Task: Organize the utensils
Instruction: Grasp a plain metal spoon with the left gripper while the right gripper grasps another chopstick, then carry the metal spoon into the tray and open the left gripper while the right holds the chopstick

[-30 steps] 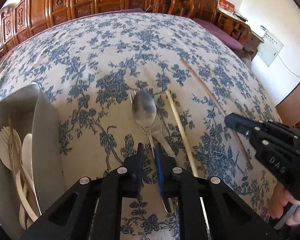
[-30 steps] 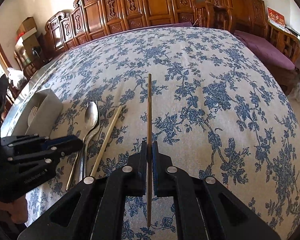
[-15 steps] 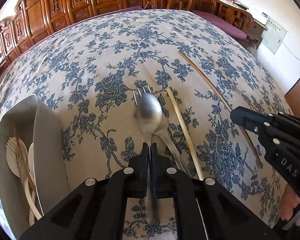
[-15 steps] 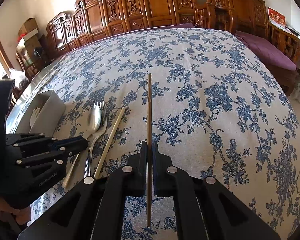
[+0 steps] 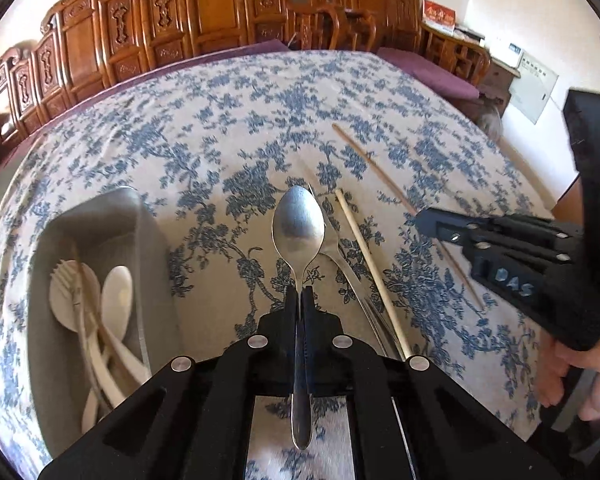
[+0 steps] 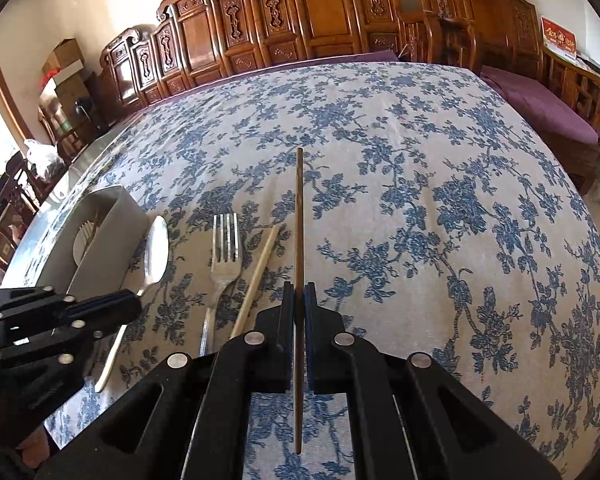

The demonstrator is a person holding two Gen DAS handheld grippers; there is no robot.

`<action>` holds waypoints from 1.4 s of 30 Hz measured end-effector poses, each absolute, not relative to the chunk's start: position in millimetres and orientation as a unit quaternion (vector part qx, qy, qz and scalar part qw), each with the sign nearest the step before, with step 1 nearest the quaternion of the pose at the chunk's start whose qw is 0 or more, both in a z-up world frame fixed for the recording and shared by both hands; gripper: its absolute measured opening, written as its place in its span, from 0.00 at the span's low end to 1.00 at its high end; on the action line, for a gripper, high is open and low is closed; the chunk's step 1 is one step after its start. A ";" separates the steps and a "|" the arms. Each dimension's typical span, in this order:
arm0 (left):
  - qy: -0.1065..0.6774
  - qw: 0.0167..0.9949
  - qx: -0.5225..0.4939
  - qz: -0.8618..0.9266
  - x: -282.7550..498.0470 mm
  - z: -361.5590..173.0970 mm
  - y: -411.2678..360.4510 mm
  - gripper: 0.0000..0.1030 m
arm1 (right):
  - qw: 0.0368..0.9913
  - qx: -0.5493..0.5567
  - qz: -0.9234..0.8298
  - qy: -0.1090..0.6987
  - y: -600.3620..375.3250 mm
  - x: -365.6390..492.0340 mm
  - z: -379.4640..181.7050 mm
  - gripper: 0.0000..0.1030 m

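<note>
Left tongs: you have them clamped on the handle of the shiny metal spoon; its bowl points away from you, lifted clear of the cloth.
Right tongs: you have them closed on the dark brown wooden chopstick, which runs straight out between the fingers, its far tip toward the middle of the worktop.
Worktop: covered by a cream cloth with blue flowers.
Grey rectangular utensil tray: at the worktop's left edge, holding pale plastic spoons and a fork.
Silver metal fork: lying flat on the cloth between the tray and the held chopstick, tines away from you.
Pale wooden chopstick: lying just right of the fork, slanted, not touching the dark one in your right tongs.
Carved wooden chairs: lined up beyond the worktop's far edge.
</note>
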State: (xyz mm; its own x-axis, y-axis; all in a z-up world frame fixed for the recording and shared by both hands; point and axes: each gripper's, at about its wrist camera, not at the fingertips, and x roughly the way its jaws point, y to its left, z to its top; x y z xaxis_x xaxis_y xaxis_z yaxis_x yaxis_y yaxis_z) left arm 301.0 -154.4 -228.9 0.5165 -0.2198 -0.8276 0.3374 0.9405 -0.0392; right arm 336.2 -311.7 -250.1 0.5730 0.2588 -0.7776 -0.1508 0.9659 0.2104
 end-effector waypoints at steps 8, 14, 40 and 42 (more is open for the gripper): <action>0.435 0.885 0.052 -0.156 286.5 -193.0 -132.3 0.02 | 0.889 0.054 0.131 0.435 -295.6 330.8 -238.6 0.06; 0.421 0.895 0.046 -0.142 277.0 -175.3 -109.5 0.02 | 0.891 0.040 0.153 0.426 -277.1 323.1 -230.5 0.06; 0.451 0.890 0.015 -0.069 291.4 -215.8 -23.2 0.02 | 0.884 0.001 0.205 0.420 -230.9 308.8 -223.6 0.06; 0.456 0.887 0.014 -0.066 294.9 -222.6 -21.5 0.02 | 0.883 -0.001 0.207 0.420 -228.1 309.1 -224.4 0.06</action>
State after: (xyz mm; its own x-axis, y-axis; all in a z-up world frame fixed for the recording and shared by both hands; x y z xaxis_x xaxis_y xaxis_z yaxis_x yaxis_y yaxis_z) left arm 294.9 -21.5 -222.6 0.5752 -0.1055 -0.8112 0.1304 0.9908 -0.0365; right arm 309.1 -228.1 -224.4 0.5606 0.3655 -0.7430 -0.3674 0.9139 0.1724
